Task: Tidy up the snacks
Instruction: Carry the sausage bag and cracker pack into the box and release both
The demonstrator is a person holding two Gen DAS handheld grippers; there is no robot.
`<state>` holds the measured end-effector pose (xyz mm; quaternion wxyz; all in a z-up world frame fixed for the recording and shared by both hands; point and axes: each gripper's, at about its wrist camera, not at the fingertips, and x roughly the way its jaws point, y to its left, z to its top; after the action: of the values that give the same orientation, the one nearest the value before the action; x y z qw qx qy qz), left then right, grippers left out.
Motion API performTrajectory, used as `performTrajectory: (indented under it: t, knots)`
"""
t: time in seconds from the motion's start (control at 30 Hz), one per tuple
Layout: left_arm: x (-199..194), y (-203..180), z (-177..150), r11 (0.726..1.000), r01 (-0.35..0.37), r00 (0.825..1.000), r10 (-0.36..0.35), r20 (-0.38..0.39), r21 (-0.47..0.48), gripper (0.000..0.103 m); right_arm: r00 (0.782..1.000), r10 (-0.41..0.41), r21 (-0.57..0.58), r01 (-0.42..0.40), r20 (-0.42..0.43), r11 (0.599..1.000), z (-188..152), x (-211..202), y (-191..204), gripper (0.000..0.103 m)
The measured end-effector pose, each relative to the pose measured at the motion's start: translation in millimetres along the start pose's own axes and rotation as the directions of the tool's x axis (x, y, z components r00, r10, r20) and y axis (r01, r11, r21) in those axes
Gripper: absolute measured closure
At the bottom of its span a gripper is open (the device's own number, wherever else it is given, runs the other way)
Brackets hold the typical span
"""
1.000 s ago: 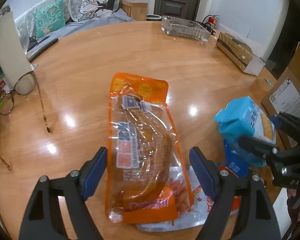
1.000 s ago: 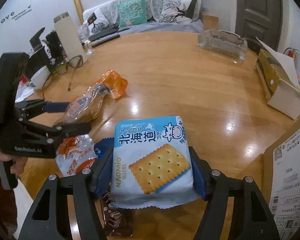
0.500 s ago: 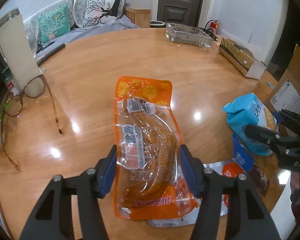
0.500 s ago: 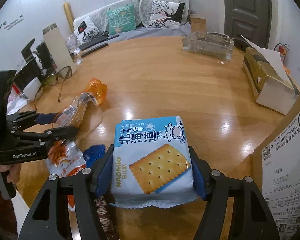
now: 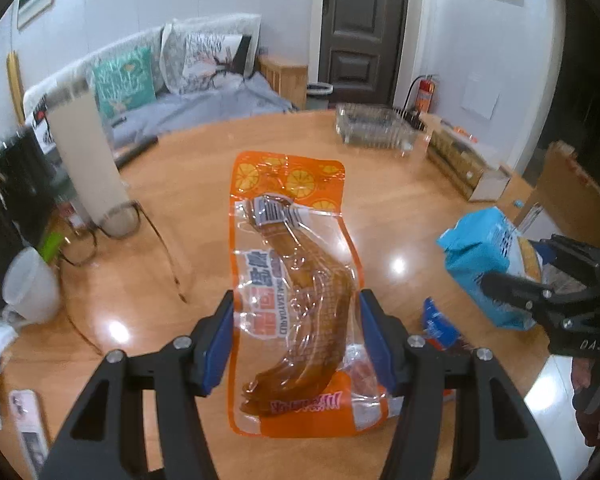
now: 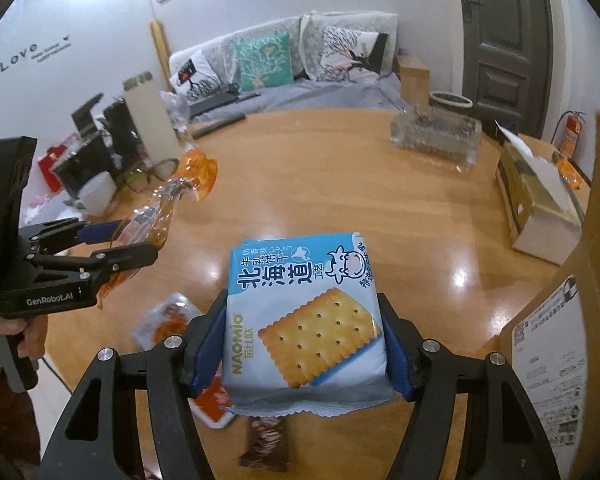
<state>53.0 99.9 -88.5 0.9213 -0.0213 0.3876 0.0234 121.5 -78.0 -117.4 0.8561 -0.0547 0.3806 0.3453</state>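
Note:
My left gripper [image 5: 296, 332] is shut on an orange and clear snack pouch [image 5: 292, 280] and holds it above the round wooden table [image 5: 204, 184]. It also shows in the right wrist view [image 6: 168, 204], held by the left gripper [image 6: 120, 240]. My right gripper [image 6: 302, 344] is shut on a blue cracker pack [image 6: 304, 316], lifted off the table; it appears at the right in the left wrist view [image 5: 484, 260]. Loose snack packets [image 6: 164, 320] lie on the table below, with a dark bar [image 6: 264, 444] near the front edge.
A clear plastic tray [image 6: 436, 140] stands at the table's far side. An open yellow carton [image 6: 536, 200] and a cardboard box [image 6: 560, 320] are at the right. Glasses [image 5: 112, 224], a white cup [image 5: 32, 284] and a tall beige canister [image 5: 84, 160] stand at the left.
My left gripper closed on the orange pouch and lifted it off the table. My right gripper rose with the cracker pack still in it.

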Motion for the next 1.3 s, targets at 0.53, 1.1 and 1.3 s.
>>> performTrajectory:
  t: [0.53,1.1,1.3]
  knots:
    - [-145.2,-129.2,74.8,0.964,0.124,0.949,-0.185,0.254,0.237,0.047,0.959,-0.009,-0.017,0.015,0.283,1.0,20.2,-176.6,-12.0,0.039]
    - [-90.1,-309.2,113.8,0.84,0.378,0.903,-0.427,0.046,0.388,0.046,0.947,-0.247,0.192,0.208,0.206,0.959,-31.4,-200.2,-158.4,0.039]
    - [-53.2,-337.6,114.7,0.838,0.404,0.904,-0.427,-0.022,0.367,0.046,0.957,-0.239,0.194,0.206,0.163,0.959,-38.3,-187.2,-178.0,0.039]
